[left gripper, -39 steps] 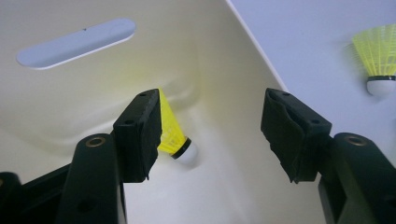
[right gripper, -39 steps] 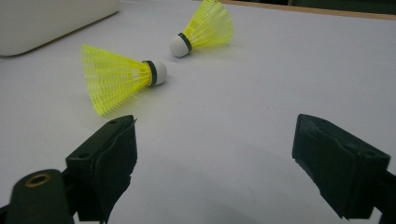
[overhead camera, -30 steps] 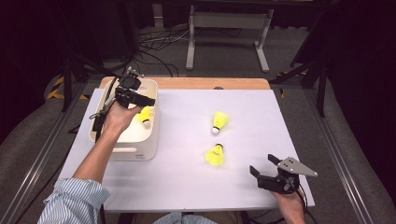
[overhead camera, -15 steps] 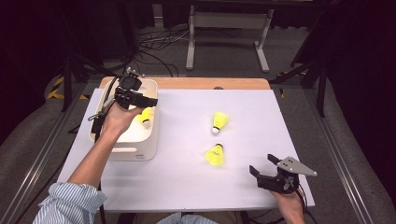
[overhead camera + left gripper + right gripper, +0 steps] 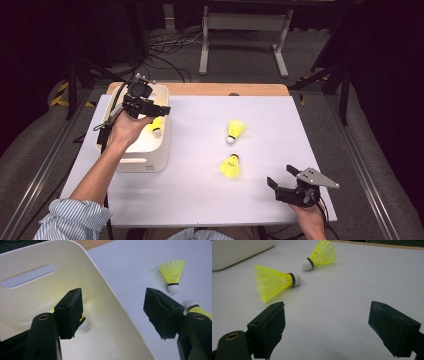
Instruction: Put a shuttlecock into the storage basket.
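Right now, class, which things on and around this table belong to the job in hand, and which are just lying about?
Belonging to the job:
- white bin
- shuttlecock in the bin
- two yellow shuttlecocks on the table
- left gripper, open
- right gripper, open

Lying about:
- cables on the floor
- metal stand

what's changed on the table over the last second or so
Very little. The left gripper has edged slightly over the white bin, its jaws open, and the shuttlecock in the bin lies free beneath it. The two shuttlecocks on the table, the far one and the near one, have not moved, and the right gripper stays open at the near right corner.
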`<state>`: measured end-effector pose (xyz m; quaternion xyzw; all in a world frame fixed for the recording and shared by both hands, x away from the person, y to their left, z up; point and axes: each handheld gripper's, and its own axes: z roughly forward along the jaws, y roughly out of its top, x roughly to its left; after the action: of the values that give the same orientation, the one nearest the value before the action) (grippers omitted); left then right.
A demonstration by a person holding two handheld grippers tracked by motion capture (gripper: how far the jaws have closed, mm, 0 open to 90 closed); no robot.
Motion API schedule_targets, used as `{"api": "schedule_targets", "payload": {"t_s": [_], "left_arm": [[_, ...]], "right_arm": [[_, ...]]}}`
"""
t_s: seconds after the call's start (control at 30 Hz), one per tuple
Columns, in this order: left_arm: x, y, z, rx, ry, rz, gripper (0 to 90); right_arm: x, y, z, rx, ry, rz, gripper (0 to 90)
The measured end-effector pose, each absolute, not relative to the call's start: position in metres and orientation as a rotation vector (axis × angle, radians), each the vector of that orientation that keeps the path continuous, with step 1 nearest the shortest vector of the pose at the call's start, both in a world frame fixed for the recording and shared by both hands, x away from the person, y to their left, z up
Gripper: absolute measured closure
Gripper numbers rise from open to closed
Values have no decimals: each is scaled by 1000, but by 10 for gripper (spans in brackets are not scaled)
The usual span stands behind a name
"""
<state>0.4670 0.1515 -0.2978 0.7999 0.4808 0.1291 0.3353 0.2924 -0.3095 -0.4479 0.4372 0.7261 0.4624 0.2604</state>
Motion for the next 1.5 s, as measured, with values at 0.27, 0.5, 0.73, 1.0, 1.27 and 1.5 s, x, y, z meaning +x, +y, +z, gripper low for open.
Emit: {"api": "schedule_targets", "payload": {"t_s": [0.27,0.5,0.73,1.0,1.27,1.5], "left_arm": [[463,148,-297,2080,1233,338,323],[458,144,-296,2076,1218,332,324],[452,139,-294,2077,1180,331,324],[445,133,-293,2080,1164,338,324],[442,122,-298,2094,1136,322,322],[439,111,-304,2103,1123,304,322]], "right_arm": [[292,-309,-448,1181,1966,1251,142],[292,-309,-448,1180,1968,1252,141],[293,-309,-448,1183,1967,1252,142],[293,-308,-448,1181,1969,1259,141],[293,-310,-448,1182,1965,1259,142],[293,-310,-448,1184,1965,1266,144]]}}
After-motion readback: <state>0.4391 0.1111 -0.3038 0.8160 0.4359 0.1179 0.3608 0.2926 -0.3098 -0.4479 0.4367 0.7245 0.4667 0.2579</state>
